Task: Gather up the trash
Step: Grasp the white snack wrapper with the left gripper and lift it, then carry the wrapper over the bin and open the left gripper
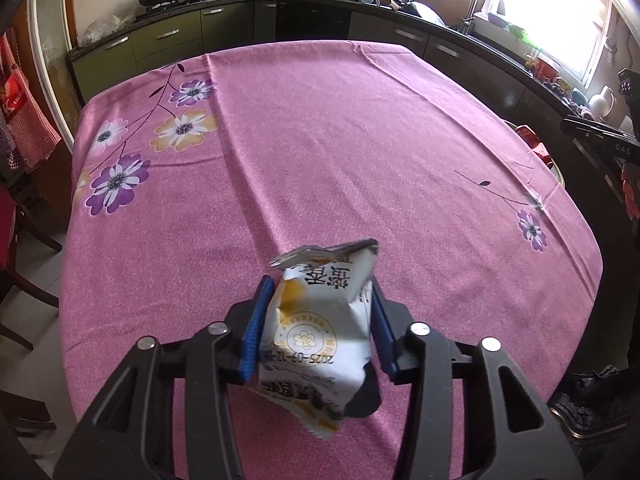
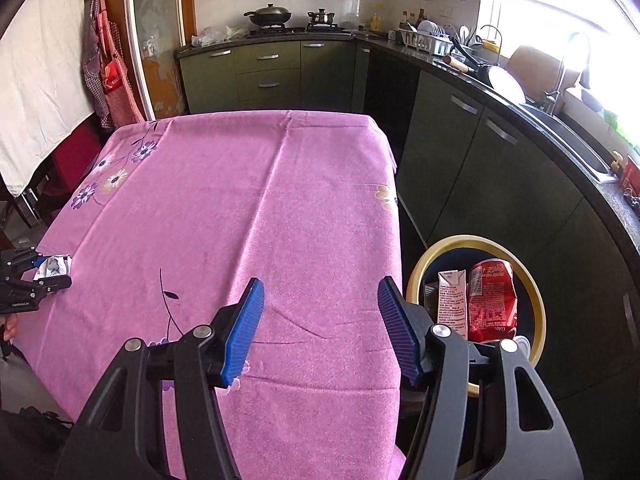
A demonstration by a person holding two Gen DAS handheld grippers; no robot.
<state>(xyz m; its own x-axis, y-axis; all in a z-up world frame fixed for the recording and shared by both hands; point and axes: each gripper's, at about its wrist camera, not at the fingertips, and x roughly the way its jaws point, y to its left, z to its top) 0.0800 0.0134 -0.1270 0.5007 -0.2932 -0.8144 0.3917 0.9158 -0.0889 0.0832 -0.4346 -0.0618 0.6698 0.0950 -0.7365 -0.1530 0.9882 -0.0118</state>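
Note:
My left gripper (image 1: pixel 320 300) is shut on a white and yellow snack wrapper (image 1: pixel 320 320) and holds it above the near part of the pink flowered tablecloth (image 1: pixel 320 140). It also shows at the left edge of the right wrist view (image 2: pixel 48 274), with the wrapper (image 2: pixel 52 265) in it. My right gripper (image 2: pixel 320 312) is open and empty above the table's near right corner. Beside the table stands a yellow-rimmed bin (image 2: pixel 536 292) that holds a crushed red can (image 2: pixel 492 300) and a white carton (image 2: pixel 452 304).
Dark green kitchen cabinets (image 2: pixel 272 76) and a black counter run along the back and right, with a sink (image 2: pixel 568 136) and a dish rack (image 2: pixel 428 40). A red chair (image 1: pixel 12 240) stands at the table's left. The bin's rim (image 1: pixel 558 172) peeks past the table's right edge.

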